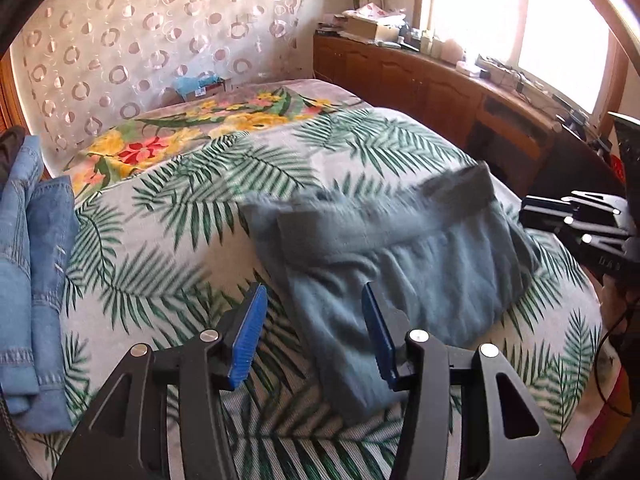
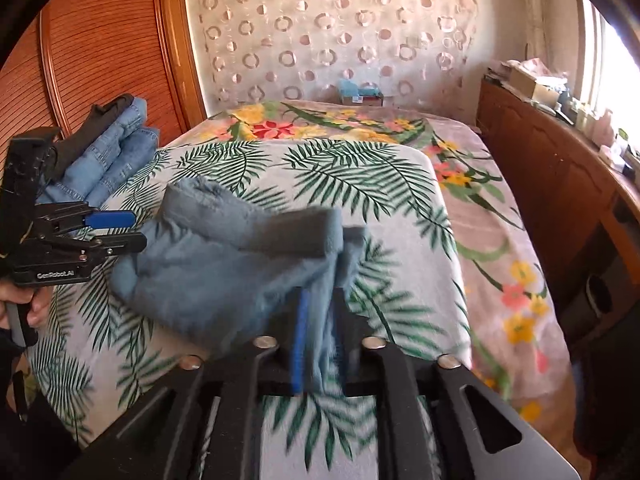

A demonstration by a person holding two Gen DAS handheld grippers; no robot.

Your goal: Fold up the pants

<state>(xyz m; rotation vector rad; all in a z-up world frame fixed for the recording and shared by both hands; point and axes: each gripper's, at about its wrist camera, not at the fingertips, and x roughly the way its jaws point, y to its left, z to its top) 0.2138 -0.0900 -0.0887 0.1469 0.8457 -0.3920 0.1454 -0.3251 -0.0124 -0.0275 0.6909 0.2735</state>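
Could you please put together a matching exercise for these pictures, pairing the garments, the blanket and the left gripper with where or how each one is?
Column one:
1. grey-blue pants
2. denim jeans
3. floral blanket
4. left gripper

Column two:
a. jaws open, gripping nothing
b. stacked beside the wooden wardrobe
c. folded on the palm-leaf sheet
d. spread beyond that sheet, at the far end

Pairs: 1-c, 2-b, 3-d, 4-a
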